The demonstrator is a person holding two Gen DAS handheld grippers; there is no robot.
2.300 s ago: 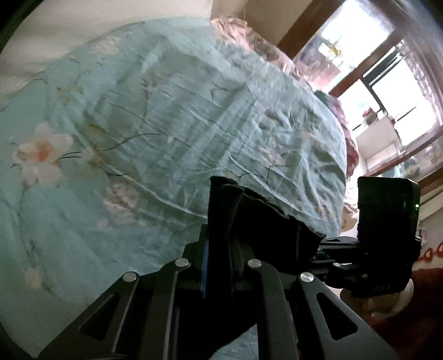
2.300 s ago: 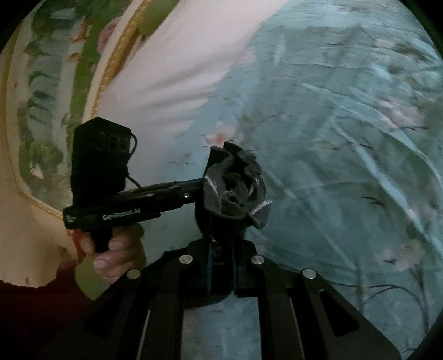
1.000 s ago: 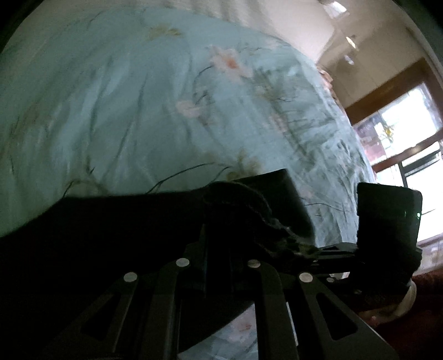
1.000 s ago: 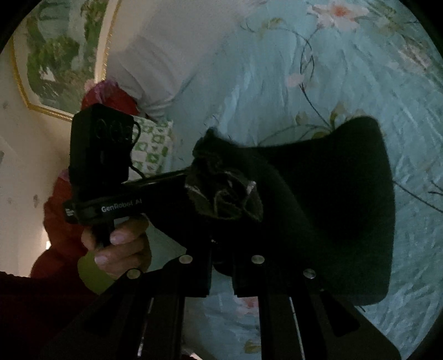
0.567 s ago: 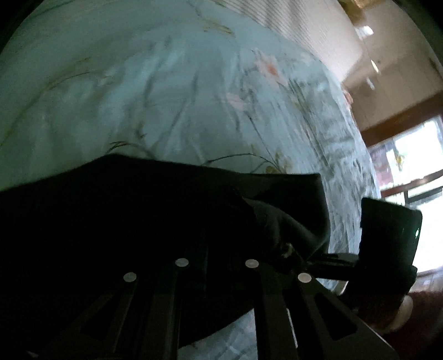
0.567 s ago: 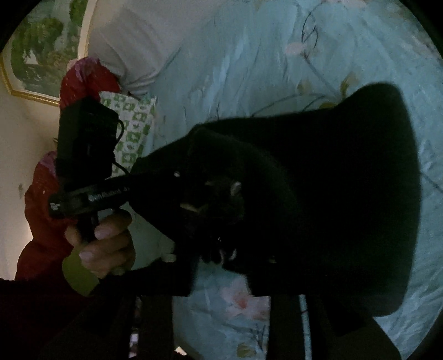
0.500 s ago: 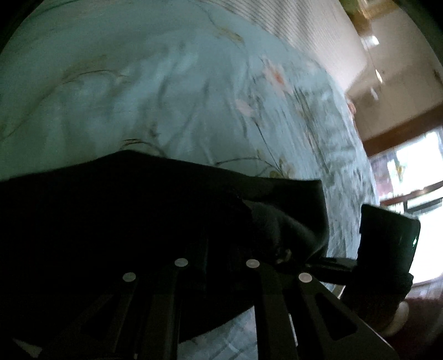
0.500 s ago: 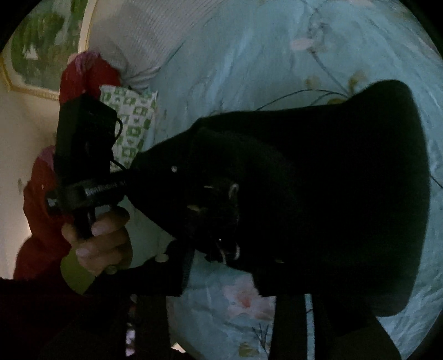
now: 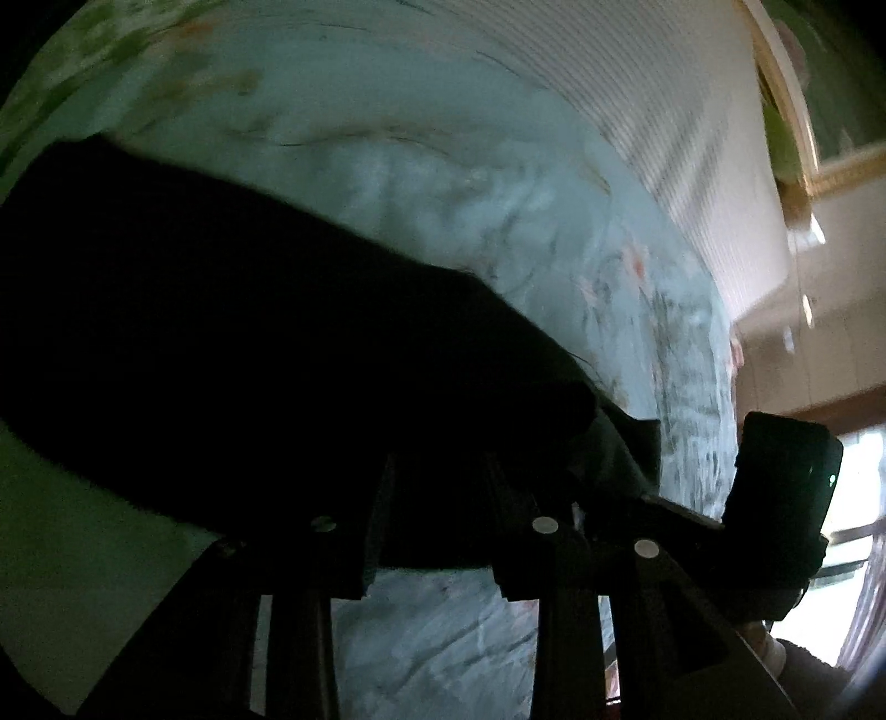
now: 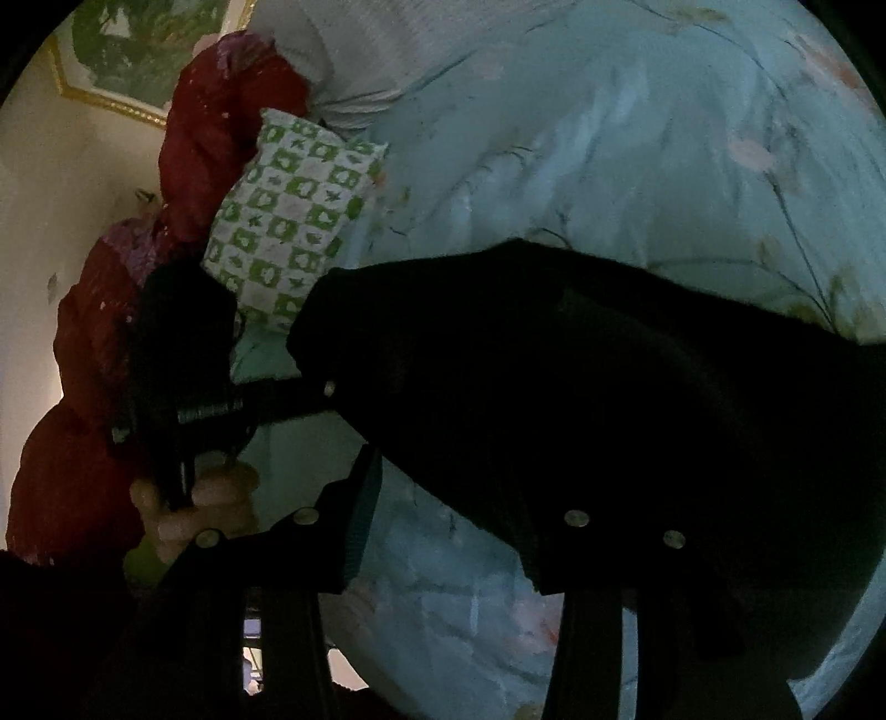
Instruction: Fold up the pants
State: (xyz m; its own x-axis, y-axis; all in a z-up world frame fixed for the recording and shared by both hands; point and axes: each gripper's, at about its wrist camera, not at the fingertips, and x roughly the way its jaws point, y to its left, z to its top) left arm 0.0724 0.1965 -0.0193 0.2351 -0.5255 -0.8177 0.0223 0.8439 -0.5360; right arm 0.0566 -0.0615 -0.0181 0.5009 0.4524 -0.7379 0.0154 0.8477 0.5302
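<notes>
The black pants [image 9: 249, 360] lie spread in a broad dark slab on the pale blue flowered bedcover [image 9: 443, 194]. My left gripper [image 9: 440, 498] sits at their near edge. Its jaws are opening, with cloth lying loose between them and no pad pressing on it. In the right wrist view the pants [image 10: 637, 415] fill the middle and right. My right gripper [image 10: 443, 498] is at their lower left edge. Its jaws are also opening and stand wide, with only the pants' edge between them. A hand [image 10: 205, 504] holds the left gripper [image 10: 326, 387] against the pants' left corner.
A green-and-white checked pillow [image 10: 288, 210] and a red quilt [image 10: 221, 111] lie at the head of the bed. A striped white pillow [image 9: 637, 111] lies beyond the cover. A framed picture [image 10: 138, 50] hangs on the wall. A bright window [image 9: 853, 554] is at the far right.
Both grippers were shut on bunched pants cloth held above the bed. The pants have come down flat on the cover, both sets of jaws have parted, and the left view has rolled and swung sideways.
</notes>
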